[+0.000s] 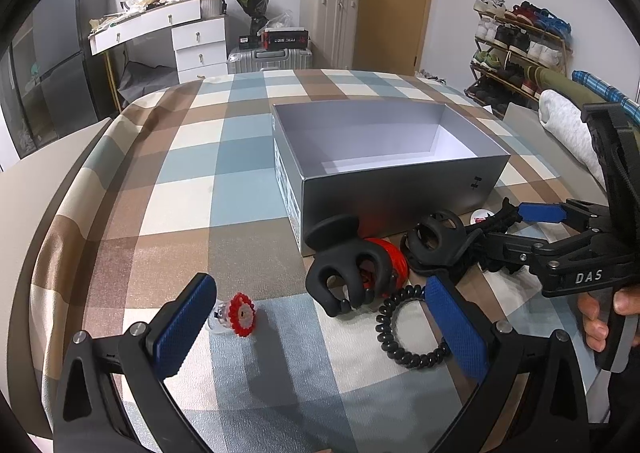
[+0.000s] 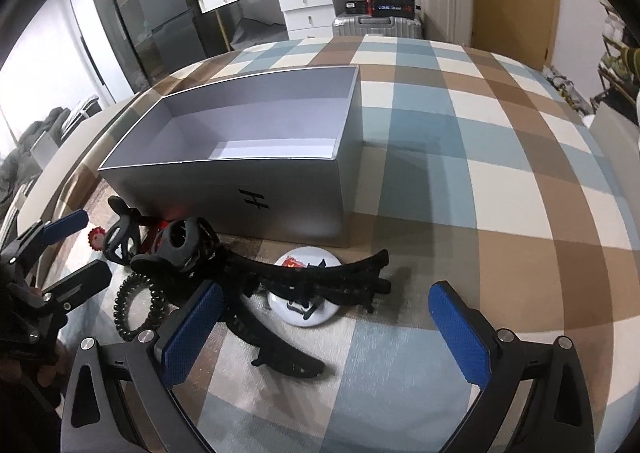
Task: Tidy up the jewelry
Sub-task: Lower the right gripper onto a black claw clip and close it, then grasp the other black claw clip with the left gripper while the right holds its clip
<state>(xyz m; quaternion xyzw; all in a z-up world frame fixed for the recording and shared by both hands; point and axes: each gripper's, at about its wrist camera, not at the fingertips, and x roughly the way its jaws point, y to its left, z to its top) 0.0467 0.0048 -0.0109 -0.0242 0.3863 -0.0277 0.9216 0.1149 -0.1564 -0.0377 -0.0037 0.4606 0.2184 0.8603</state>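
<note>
Beside one grey box (image 2: 256, 189) lie two black claw clips (image 1: 344, 273), both grippers' jaws wide.

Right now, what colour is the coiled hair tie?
Black. The hair tie shows best in the left wrist view.

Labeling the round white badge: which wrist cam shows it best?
Right wrist: the round white badge lies near centre, most of its face visible under long black hair clips. Left wrist shows only a sliver beside the grey box, behind the other tongs.
</note>
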